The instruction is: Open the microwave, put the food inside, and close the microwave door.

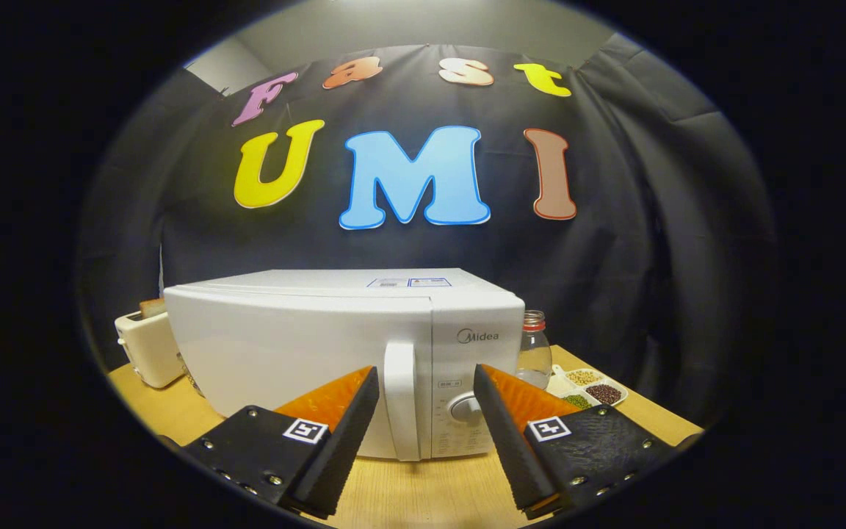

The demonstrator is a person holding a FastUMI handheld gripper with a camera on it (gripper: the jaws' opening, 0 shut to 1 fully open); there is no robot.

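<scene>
I hold my gripper (pixel 425 382) spread wide before one boxy white microwave (pixel 335 353), door shut, handle (pixel 401 400) between the fingers; beside it one toaster (pixel 147 345), one clear bottle (pixel 534 353), one divided dish of beans (pixel 588 386).

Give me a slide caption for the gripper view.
Open gripper lines up on the closed white microwave's door handle, toaster behind it.

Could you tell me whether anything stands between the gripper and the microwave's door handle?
Nothing visible does. The open gripper faces the closed microwave, its vertical door handle just ahead, framed between the fingers.
</scene>
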